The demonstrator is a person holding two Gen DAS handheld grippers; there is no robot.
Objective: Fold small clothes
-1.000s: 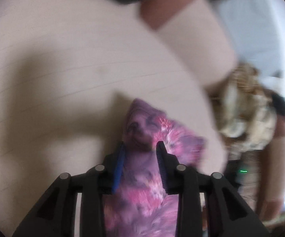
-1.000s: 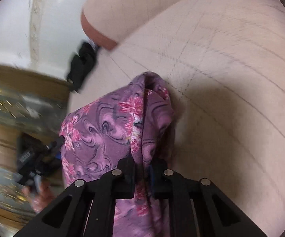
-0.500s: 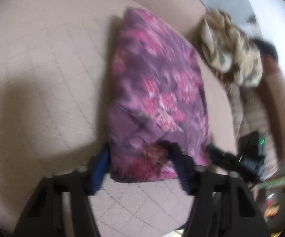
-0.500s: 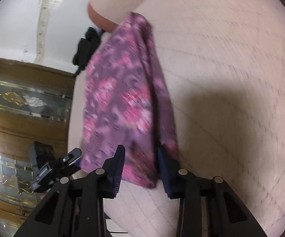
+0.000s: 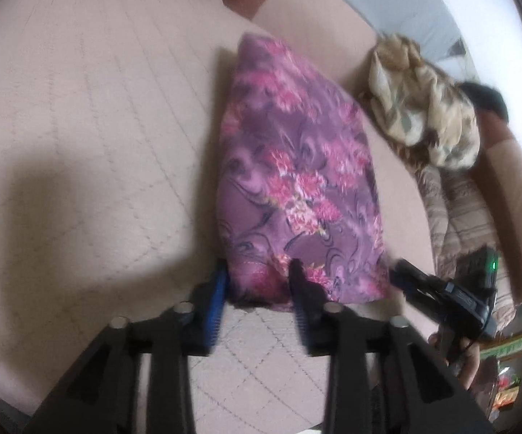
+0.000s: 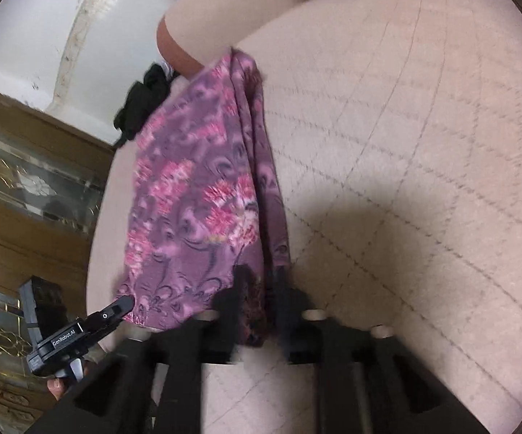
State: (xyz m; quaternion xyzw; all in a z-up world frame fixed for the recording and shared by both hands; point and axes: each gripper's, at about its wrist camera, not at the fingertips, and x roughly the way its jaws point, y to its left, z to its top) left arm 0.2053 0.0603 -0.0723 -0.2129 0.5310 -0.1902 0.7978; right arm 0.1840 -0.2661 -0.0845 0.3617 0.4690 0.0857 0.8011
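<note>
A purple garment point(image 5: 297, 181) with pink flowers lies folded into a long flat panel on the beige quilted cushion point(image 5: 80, 144)

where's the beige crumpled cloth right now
In the left wrist view the beige crumpled cloth lies at the upper right, on the couch's far edge, just right of the purple floral garment and apart from it.

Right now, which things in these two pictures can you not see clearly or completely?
- Purple floral garment: its near edge is covered by the left gripper; in the right wrist view the right gripper covers it.
- Whether either gripper pinches the cloth: motion blur hides the contact.
- Beige patterned cloth pile: blurred, kind unclear.
- Black item: small and blurred in the right wrist view.
</note>
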